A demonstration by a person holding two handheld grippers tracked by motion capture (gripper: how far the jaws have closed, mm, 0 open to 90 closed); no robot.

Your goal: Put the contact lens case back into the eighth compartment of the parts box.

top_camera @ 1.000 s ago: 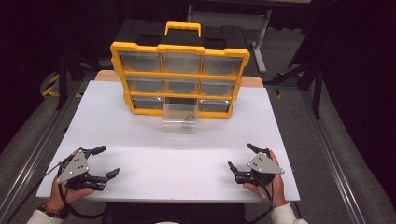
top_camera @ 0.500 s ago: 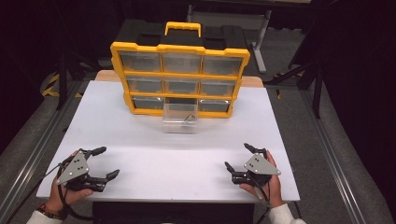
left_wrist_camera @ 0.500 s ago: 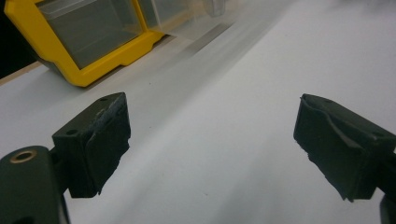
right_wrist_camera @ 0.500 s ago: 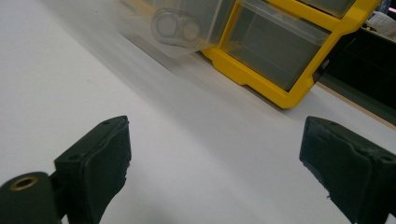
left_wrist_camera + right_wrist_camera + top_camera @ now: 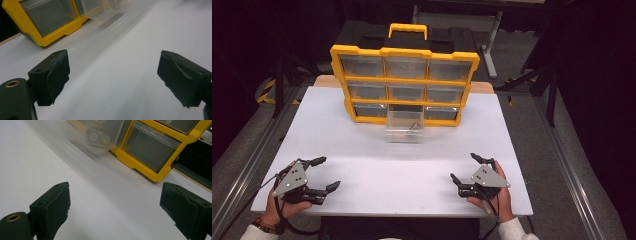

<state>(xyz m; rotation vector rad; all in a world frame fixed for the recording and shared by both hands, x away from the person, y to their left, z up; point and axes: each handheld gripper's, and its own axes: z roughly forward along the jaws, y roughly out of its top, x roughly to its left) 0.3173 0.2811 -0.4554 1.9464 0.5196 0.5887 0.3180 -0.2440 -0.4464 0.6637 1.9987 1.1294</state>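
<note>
White desk (image 5: 377,175) against a dark workshop background, carrying at its far edge a yellow organiser (image 5: 404,82) of nine clear drawers under a yellow handle. One clear drawer (image 5: 404,126) is drawn out of the middle slot of the bottom row and sits on the desk just in front of the organiser, touching or nearly touching its lower frame; a small metal part (image 5: 414,126) lies inside it, toward its right side. The drawer's long axis runs parallel to the far edge of the desk, its front face turned toward the near edge. Both tongs rest well apart from it, near the near edge. Left tongs (image 5: 319,174), close to the near left corner, stand wide open and hold nothing; the drawer lies ahead of them and to their right. Right tongs (image 5: 467,169), close to the near right corner, are likewise spread wide and empty; the drawer lies ahead and to their left, and appears blurred at the top of the right gripper view (image 5: 100,135). Judged from the high view, the right tongs are somewhat the nearer to the drawer, so a reach forward and inward would likely fall to them
</note>
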